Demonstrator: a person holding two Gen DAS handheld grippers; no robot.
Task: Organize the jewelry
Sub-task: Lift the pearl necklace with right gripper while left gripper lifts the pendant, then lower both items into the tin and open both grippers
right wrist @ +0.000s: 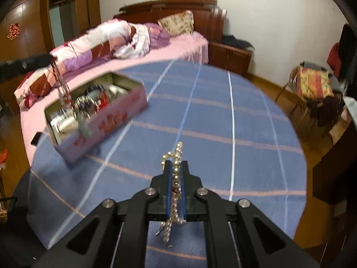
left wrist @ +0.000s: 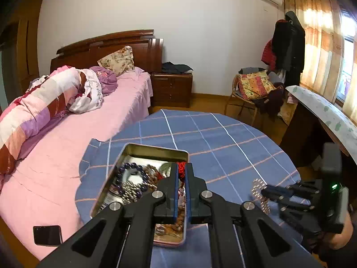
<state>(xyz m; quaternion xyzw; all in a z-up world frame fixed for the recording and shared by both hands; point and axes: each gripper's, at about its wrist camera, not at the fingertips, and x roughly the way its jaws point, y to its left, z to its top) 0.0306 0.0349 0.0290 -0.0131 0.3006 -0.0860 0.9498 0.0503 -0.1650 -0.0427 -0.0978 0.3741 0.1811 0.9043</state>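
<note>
Left tongs [left wrist: 181, 169]: your jaws are clamped on a red beaded strand [left wrist: 181, 171]; it hangs from them above the tin.
Right tongs [right wrist: 176, 167]: your jaws are pinched on a pearl necklace [right wrist: 176, 172], which runs between the pads and spills out at both ends.
Tin [left wrist: 154, 150]: your landmark, an open metal box with pink outer walls, sitting on the blue checked cloth [left wrist: 223, 143].
Inside the tin: dark purple beads [left wrist: 131, 167], brown wooden beads and silvery pieces, all heaped together.
Pearl necklace, place: well to the right of the tin, held over the cloth, not touching the tin.
Red strand, place: in your right wrist view it dangles at the tin's left end, its lower end blurred.
Bed [left wrist: 73, 143]: just behind the tin, pink sheet.
Phone [left wrist: 47, 235]: dark, lying on the sheet left of the tin.
</note>
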